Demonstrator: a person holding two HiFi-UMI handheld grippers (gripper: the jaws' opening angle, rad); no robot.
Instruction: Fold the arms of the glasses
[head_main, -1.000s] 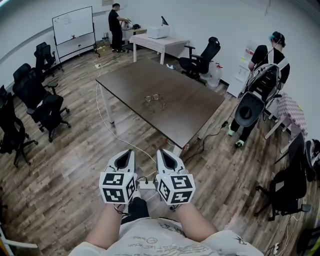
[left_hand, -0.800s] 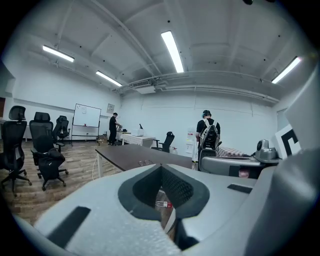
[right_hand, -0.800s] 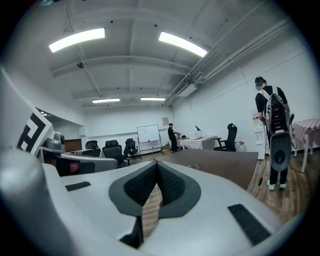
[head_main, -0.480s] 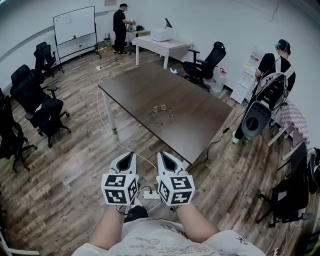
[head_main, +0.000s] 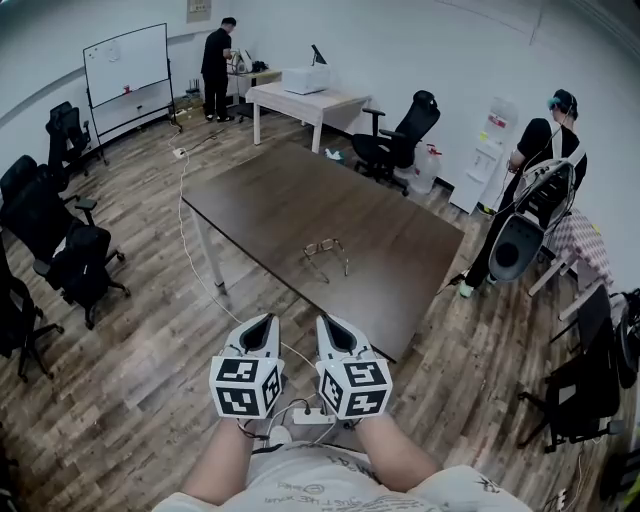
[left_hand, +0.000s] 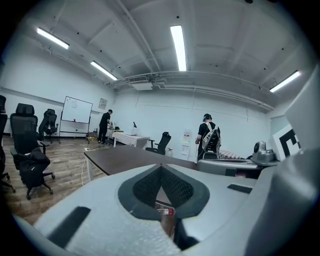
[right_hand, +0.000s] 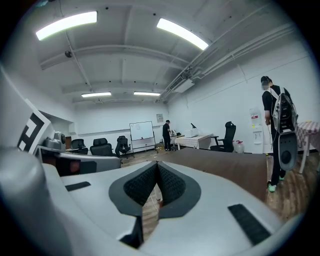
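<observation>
Compared with a second ago, the counter (head_main: 300, 195) is being seen nearer and lower in the head view, and the glasses (head_main: 327, 251) are being shown closer to the two tools. The left tool (head_main: 262, 322) and the right tool (head_main: 328, 322) are still being held side by side above the wooden floor (head_main: 150, 330), short of the counter's near corner. Both are being kept fully closed, pads together, with nothing gripped. The glasses are being left lying on the counter, toward its near edge, well apart from either tool. Their front is being presented crosswise, lenses on the far side. The arms seem to be standing unfolded, pointing back toward the tools, though the glasses are being shown small.
</observation>
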